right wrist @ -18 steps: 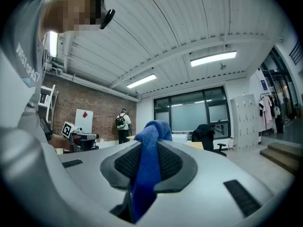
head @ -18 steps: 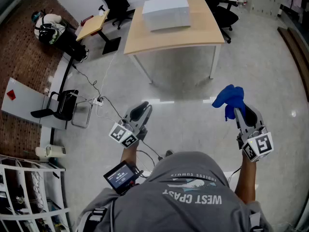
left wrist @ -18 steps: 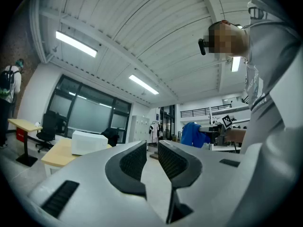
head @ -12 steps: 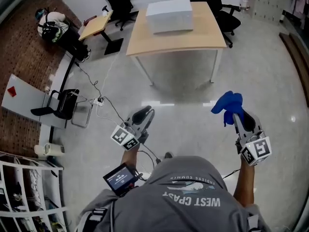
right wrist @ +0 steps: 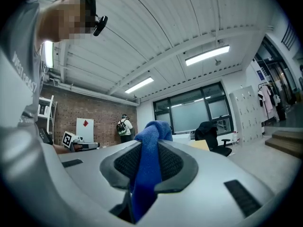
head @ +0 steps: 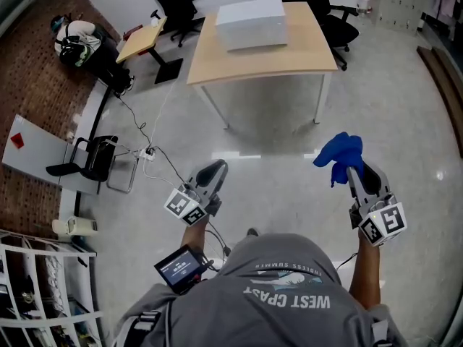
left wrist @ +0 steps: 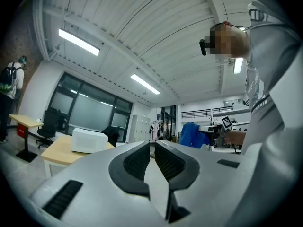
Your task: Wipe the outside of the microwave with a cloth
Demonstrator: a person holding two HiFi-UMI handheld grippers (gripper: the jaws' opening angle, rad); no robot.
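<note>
Right tongs [head: 352,166]: I find them closed on the blue cloth [head: 338,152]. The right gripper view shows the fabric pinched between the pads along the whole gap, bunching up above the tips. In the head view the cloth hangs out past the tips, right of centre.

Left tongs [head: 215,167]: narrow. The left gripper view shows the pads drawn together to a thin slit, and I see nothing between them. They sit left of centre in the head view, well apart from the right tongs.

Both tongs are held over the grey floor [head: 278,168], with bare floor between them and the furniture above.

Microwave [head: 251,22]: a white box at top centre of the head view. It stands on a pale wooden tabletop [head: 307,49], well apart from both tongs and from the cloth. In the left gripper view I see it at mid left, beyond the tongs.

Other items noted:
- A black office chair [head: 336,20] stands just right of the tabletop.
- A person with a backpack [head: 72,38] is at upper left.
- A cable [head: 155,154] trails across the floor.
- A small screen [head: 179,264] sits at lower left, by the operator's waist
</note>
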